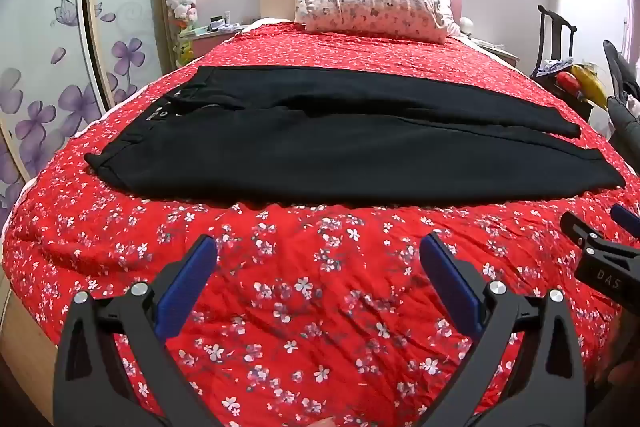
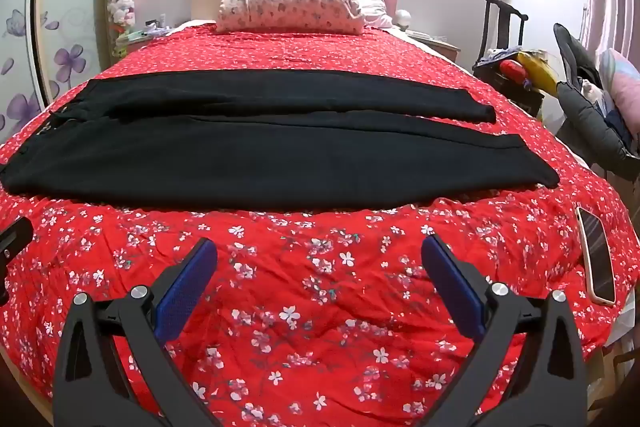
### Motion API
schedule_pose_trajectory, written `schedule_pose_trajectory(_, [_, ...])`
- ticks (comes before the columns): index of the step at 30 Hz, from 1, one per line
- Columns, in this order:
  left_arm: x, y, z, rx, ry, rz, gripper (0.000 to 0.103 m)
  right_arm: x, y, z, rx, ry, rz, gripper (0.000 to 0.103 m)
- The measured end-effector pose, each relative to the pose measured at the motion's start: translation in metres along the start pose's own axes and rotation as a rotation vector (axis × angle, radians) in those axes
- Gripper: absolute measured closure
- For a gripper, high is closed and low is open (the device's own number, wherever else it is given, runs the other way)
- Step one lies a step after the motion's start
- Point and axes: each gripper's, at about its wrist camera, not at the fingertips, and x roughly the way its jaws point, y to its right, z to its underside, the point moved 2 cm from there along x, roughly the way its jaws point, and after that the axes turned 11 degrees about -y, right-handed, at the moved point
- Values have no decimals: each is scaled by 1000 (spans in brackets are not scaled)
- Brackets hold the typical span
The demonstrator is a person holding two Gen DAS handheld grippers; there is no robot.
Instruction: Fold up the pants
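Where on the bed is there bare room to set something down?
Free: the quilt strip between the grippers and the pants, and the stretch between the pants and the pillow. Crowded: the middle band the pants cover, and the right edge where the phone lies.

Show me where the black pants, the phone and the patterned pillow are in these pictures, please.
black pants [image 2: 280,163]: right wrist view, middle of the near leg.
phone [image 2: 598,255]: right wrist view, centre of its dark screen.
patterned pillow [image 1: 372,5]: left wrist view, middle of its front face.
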Motion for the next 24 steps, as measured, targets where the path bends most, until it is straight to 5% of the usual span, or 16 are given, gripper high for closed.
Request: schedule_pose_trajectory(24, [4,2,1,6,-7,1,2,1,3,1,7,-1,-6,1])
